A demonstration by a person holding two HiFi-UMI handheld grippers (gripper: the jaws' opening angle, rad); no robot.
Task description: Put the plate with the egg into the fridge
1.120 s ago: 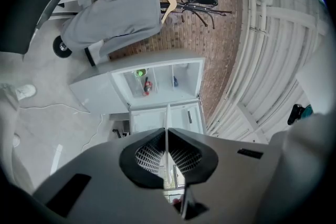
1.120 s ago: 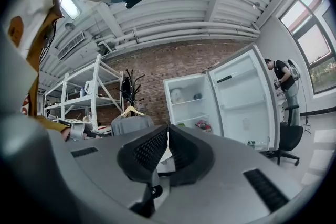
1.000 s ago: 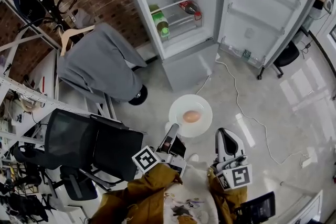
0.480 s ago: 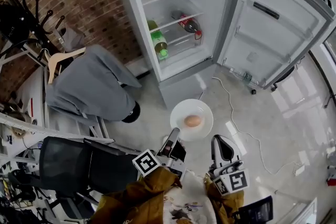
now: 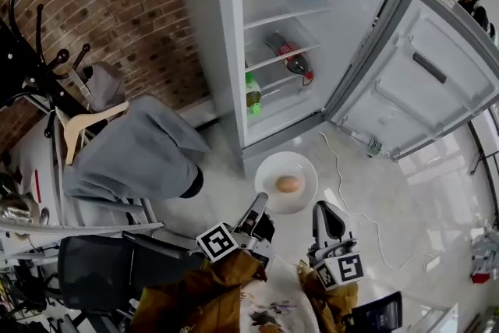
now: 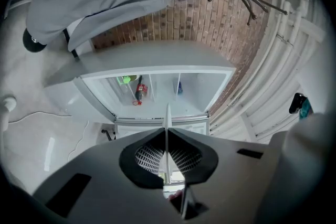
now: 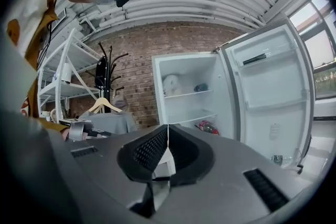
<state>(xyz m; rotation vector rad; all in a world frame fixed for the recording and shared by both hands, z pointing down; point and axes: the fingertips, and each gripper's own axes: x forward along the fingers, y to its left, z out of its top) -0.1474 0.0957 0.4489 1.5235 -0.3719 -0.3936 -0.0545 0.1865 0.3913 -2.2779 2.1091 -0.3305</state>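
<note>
**Plate with egg, held before open fridge**

Left gripper (image 5: pixel 256 205): clamped on the plate (image 5: pixel 302 164) at its 7 o'clock rim. Egg (image 5: pixel 288 184) at plate centre. Right gripper (image 5: pixel 322 208): closed, empty, just beside the plate's 4 o'clock. Fridge (image 5: pixel 226 51) shelves: 12 o'clock from plate.

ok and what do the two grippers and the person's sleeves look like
The left gripper and right gripper match: dark grey moulded bodies, black jaws with a ribbed grip face, and at the back of each a white cube printed with black square markers. The sleeves behind them are mustard brown.
</note>
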